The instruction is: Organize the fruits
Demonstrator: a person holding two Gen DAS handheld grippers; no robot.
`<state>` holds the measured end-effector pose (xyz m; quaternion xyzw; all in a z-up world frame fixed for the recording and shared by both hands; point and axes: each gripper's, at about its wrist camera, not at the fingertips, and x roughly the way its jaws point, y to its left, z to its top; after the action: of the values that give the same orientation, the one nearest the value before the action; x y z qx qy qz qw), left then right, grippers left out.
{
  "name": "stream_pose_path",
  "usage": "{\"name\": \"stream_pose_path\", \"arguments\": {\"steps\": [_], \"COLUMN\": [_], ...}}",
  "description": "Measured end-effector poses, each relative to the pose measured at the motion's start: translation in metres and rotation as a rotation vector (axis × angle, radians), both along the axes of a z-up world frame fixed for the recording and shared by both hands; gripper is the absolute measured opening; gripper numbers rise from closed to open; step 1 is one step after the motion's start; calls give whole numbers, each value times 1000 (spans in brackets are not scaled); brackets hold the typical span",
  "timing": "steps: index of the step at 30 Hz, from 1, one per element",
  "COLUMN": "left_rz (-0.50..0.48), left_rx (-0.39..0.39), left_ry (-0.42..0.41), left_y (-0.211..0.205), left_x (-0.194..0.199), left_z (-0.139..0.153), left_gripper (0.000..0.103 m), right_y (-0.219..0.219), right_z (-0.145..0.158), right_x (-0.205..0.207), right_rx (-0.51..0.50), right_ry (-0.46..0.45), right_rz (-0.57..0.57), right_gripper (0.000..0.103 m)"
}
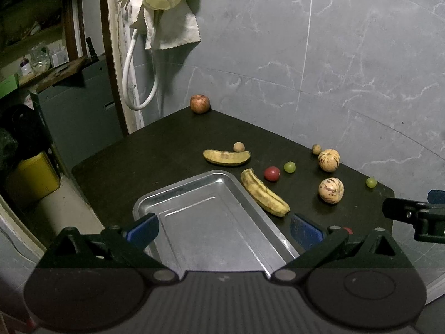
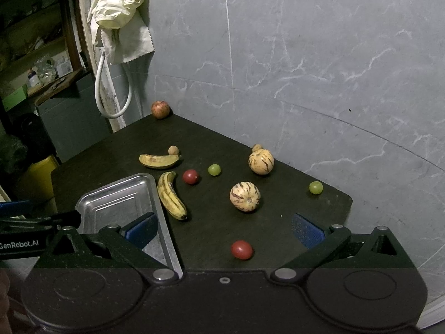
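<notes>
An empty metal tray [image 1: 194,194] [image 2: 91,203] lies on a dark table. Beside it lie two bananas [image 1: 264,193] [image 2: 171,193], [image 1: 226,157] [image 2: 158,161]. Two striped pale melons [image 2: 244,196] [image 1: 331,190], [image 2: 261,162] [image 1: 328,160], two red tomatoes [image 2: 241,249], [image 2: 190,176] [image 1: 271,173], two green grapes [image 2: 214,169] [image 1: 289,167], [image 2: 316,187] [image 1: 371,182], two small brown fruits [image 1: 239,147] [image 1: 316,149] and an apple [image 1: 199,103] [image 2: 160,109] are scattered. My left gripper [image 1: 224,229] hangs open over the tray. My right gripper [image 2: 224,228] is open above the near tomato.
A grey marble wall stands behind the table. A cloth and gloves [image 1: 164,2] hang over a white hose [image 1: 130,78] at the left. A yellow container [image 1: 32,179] and shelves sit on the left below table level. The table edge [image 2: 349,203] drops off at right.
</notes>
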<state>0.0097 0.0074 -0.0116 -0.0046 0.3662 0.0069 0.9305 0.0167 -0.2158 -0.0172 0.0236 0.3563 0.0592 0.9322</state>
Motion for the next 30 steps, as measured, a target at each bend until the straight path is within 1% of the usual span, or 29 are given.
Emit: {"name": "stream_pose_path", "arguments": {"steps": [14, 30], "left_rz": [-7, -64], "left_rx": [-9, -21], "left_ry": [14, 10], "left_y": [5, 20], "left_x": [3, 8], "left_z": [-4, -7], "left_gripper": [103, 103], "right_y": [4, 18], "right_z": [-2, -1], "right_x": [1, -5], "right_rx": [-2, -7], "right_ry": [12, 7], "right_rz": [-10, -68], "right_gripper": [103, 103]}}
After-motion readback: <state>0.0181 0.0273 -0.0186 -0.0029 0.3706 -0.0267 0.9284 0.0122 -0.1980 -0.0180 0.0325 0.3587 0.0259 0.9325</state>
